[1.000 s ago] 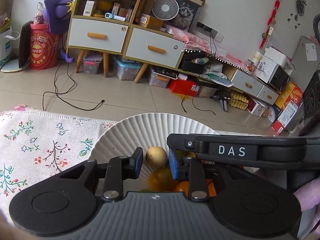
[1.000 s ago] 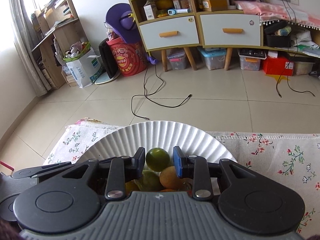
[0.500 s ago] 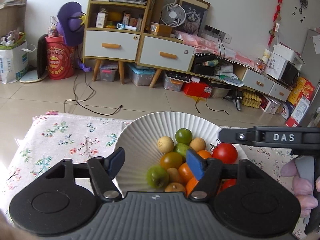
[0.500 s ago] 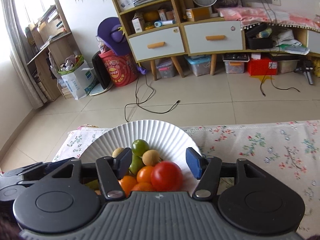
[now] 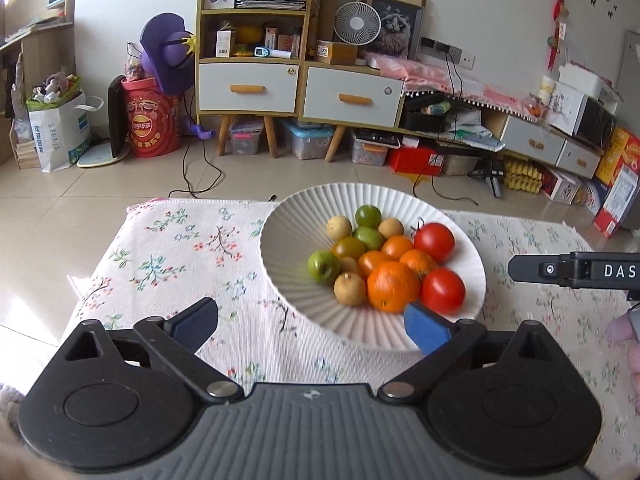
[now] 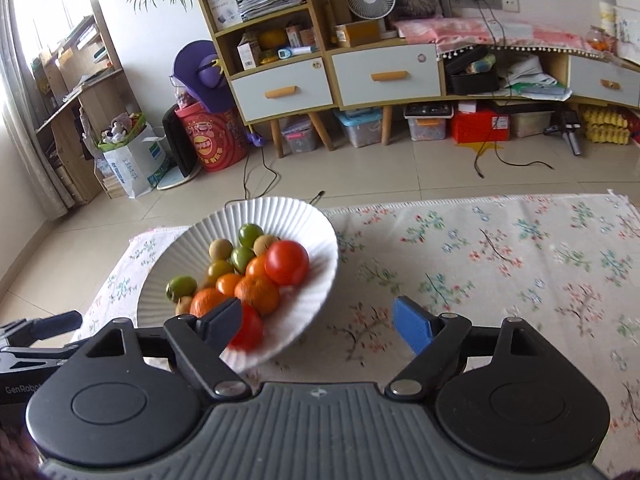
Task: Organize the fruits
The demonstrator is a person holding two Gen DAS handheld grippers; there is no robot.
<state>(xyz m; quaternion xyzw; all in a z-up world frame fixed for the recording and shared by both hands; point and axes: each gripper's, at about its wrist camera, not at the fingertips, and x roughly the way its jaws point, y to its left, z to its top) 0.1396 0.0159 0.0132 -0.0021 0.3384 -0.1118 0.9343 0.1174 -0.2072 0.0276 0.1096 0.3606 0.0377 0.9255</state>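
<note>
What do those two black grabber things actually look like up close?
Each is matte black plastic with a ribbed grey top, two round discs and silver pivot screws. The left gripper and right gripper each carry one blue fingertip pad and one dark one. White "DAS" lettering marks the right one's side.

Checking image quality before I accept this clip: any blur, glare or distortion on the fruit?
Left wrist view: the plate and oranges are slightly motion-smeared; window glare on the floor at left. Right wrist view: fruit softly blurred, the near tomato worst; window blown out at upper left; fisheye bends the cabinet.
</note>
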